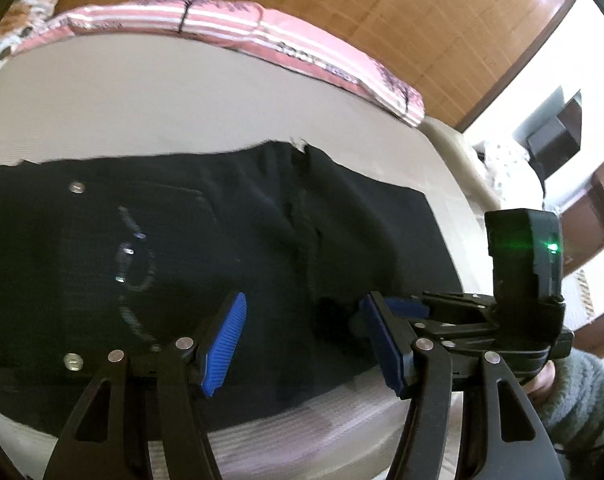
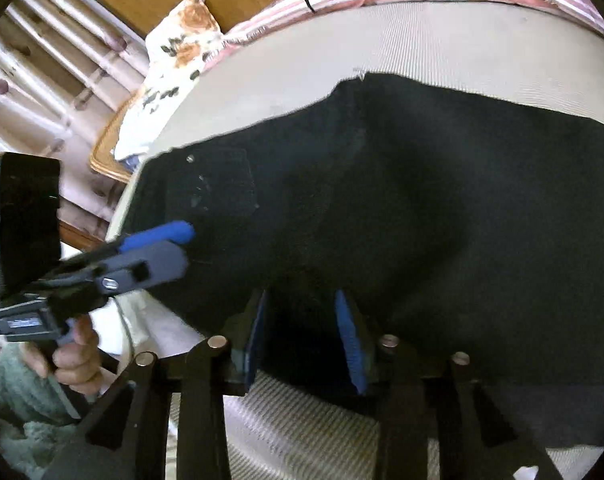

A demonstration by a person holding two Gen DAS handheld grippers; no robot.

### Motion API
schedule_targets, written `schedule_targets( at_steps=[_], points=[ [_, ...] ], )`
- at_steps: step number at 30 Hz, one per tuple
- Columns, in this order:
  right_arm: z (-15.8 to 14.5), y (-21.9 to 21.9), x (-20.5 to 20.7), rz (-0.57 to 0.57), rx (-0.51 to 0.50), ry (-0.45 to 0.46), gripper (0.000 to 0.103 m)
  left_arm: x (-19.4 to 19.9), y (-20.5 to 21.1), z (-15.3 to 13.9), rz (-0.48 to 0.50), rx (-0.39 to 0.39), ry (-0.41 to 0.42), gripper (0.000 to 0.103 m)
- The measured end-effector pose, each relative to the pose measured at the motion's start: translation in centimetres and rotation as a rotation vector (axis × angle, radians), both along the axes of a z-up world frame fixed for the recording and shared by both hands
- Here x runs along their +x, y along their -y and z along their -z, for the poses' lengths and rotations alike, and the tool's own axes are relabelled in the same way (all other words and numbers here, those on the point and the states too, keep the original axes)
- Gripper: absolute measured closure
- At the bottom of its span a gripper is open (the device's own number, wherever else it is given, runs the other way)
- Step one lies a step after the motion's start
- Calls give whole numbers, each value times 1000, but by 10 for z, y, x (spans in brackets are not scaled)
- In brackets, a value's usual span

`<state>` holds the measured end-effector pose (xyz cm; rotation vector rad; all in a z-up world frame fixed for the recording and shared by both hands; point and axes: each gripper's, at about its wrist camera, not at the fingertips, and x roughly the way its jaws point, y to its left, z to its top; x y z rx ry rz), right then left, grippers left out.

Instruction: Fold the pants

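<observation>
Left gripper (image 1: 302, 344) has its blue pads spread wide apart with nothing between them, just hanging over the near part of the pants (image 1: 205, 264). In its own camera the dark fabric fills the space right past the fingertips, and you can see a back pocket (image 1: 141, 260) with some shiny stitching and a couple of rivets off to the left of the pads.

Right gripper (image 2: 302, 336) looks released too: there's a clear gap between its pads, and they sit right at the near edge of the pants (image 2: 422, 220). Can't really tell if the tips are touching the cloth or just above it, it's all dark down there.

The pants lie flat across a beige ribbed mattress (image 1: 181, 100), which shows both in front of the hem edge and behind it. Further back there's a pink striped blanket (image 1: 229, 24) along the far side, then a woven wood-colored mat (image 1: 382, 8). A floral pillow (image 2: 181, 52) sits at the far-left corner in the right camera.
</observation>
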<state>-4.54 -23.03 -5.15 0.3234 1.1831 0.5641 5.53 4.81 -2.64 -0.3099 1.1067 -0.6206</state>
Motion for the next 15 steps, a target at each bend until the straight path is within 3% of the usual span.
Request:
schedule_targets(
  at_steps=[5, 9, 15],
  points=[
    [-17, 41, -12, 129, 26, 31, 65, 9, 12, 12, 40, -83, -121, 41],
    [-22, 69, -17, 234, 44, 43, 63, 20, 16, 30, 35, -173, -273, 41],
    [-21, 90, -16, 316, 74, 37, 62, 32, 17, 48, -4, -188, -387, 43]
  ],
)
